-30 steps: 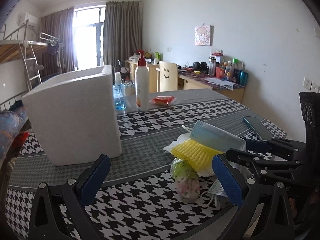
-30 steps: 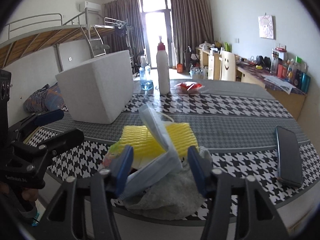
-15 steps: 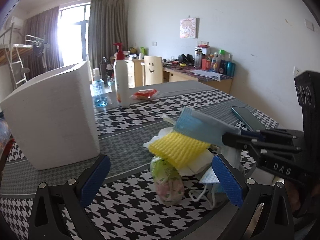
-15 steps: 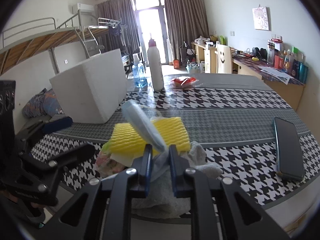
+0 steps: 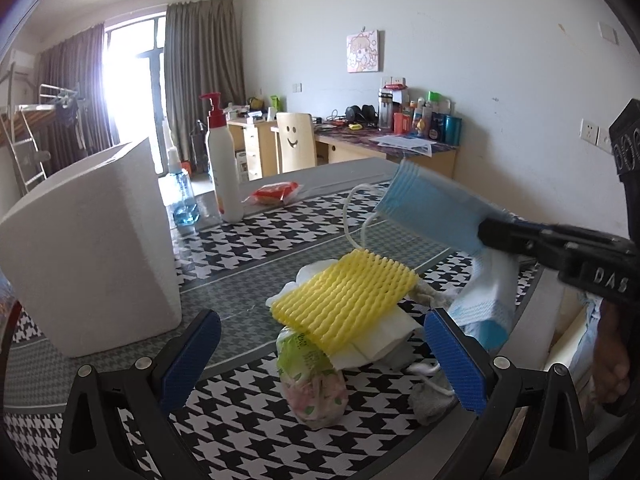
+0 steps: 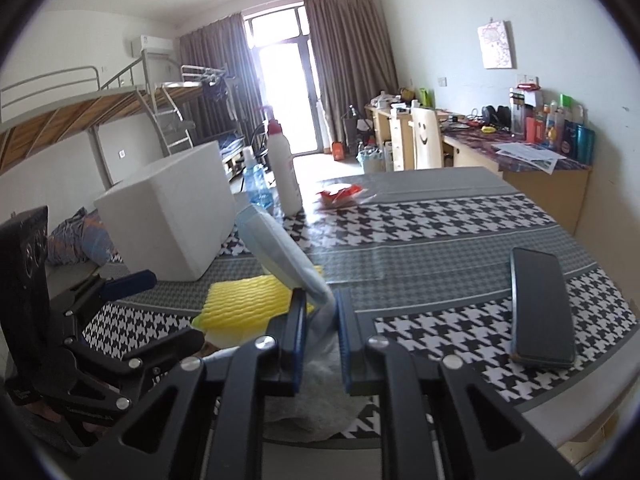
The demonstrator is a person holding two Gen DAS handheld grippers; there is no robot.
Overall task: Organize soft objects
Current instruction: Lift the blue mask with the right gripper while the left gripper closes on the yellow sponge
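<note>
The right gripper (image 6: 321, 316) was clenched on a blue face mask (image 5: 432, 210), lifting it above the yellow foam net (image 5: 346, 298); the left gripper (image 5: 320, 360) hung released just before that pile.

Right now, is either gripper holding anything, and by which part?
The right gripper pinches the pleated blue face mask near one short end, lifted above the pile. The left gripper is open and holds nothing.

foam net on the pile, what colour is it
Yellow. The foam net shows best in the left wrist view, lying on top of the pile.
</note>
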